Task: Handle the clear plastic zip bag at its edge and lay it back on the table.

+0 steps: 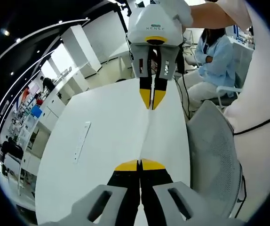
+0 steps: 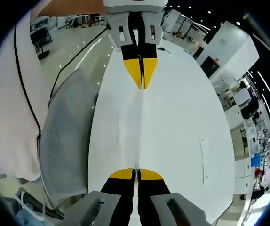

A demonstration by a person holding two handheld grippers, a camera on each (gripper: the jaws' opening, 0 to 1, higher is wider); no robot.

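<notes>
Two claws, left claw [image 1: 139, 165] and right claw [image 2: 136, 173], pinch zip bag [image 2: 137, 127] (taut) above table [image 2: 182, 122].

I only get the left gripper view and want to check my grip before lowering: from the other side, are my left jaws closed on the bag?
Observer: Yes. In the right gripper view the left gripper faces the camera, yellow tips pinched on the clear bag.
Operator: And the right one's own jaws, seen close up?
Observer: The right gripper has its tips together on the bag's near edge. The bag runs as a thin line between both, over the white table.
Operator: What's behind my gripper?
Observer: A bare forearm reaches in from the upper left.
</notes>
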